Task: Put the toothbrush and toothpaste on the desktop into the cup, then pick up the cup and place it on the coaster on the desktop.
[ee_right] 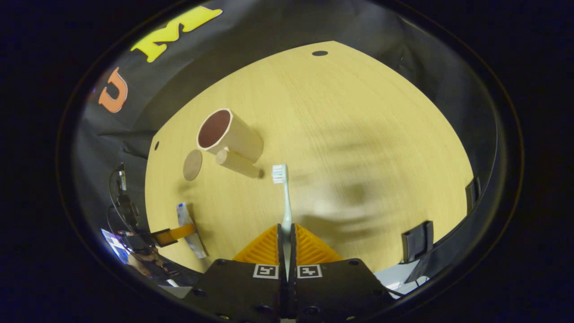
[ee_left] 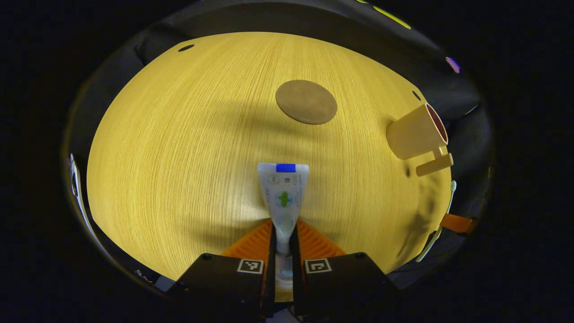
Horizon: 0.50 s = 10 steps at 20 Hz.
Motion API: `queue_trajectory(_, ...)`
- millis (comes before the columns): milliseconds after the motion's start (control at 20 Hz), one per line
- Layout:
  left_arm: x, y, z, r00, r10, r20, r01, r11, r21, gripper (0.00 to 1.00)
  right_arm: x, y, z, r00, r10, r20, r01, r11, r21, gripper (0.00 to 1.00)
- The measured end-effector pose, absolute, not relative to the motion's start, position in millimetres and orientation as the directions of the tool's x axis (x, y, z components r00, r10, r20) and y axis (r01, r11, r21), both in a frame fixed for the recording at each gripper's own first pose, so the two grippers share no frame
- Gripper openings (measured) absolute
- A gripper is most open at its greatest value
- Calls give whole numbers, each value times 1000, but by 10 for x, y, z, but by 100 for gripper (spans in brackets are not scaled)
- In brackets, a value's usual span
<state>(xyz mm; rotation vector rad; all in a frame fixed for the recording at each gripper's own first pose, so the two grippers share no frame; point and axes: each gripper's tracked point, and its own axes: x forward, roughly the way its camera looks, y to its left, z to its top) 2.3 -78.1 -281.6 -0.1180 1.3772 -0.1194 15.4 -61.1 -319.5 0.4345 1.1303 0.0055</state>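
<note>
Now, in the left gripper view, the left gripper has its jaws pinched on the toothpaste near the cap end — the tube points up the middle of the frame over the wooden desktop. The round coaster lies upper centre, bare, and the cup stands at the right edge, its handle toward the bottom of the frame. Over in the right gripper view, the right gripper has its jaws pressed on the toothbrush handle — bristle head up at centre frame, just right of the cup's handle. There, the cup shows upper left of centre, with the coaster just left of it.
</note>
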Motion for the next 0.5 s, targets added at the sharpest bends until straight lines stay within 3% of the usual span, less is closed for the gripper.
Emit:
queue_trajectory(200, 283, -804, -2501, 170, -194, -966, 9, 981, -195, 16, 176, -584, -3108, 462, 229, -857, 196, 916, 350, 0)
queue_trajectory(500, 1202, -669, -1706, 326, -169, -930, 110, 984, -140, 16, 464, -552, -2610, 588, 214, -780, 97, 939, 331, 1)
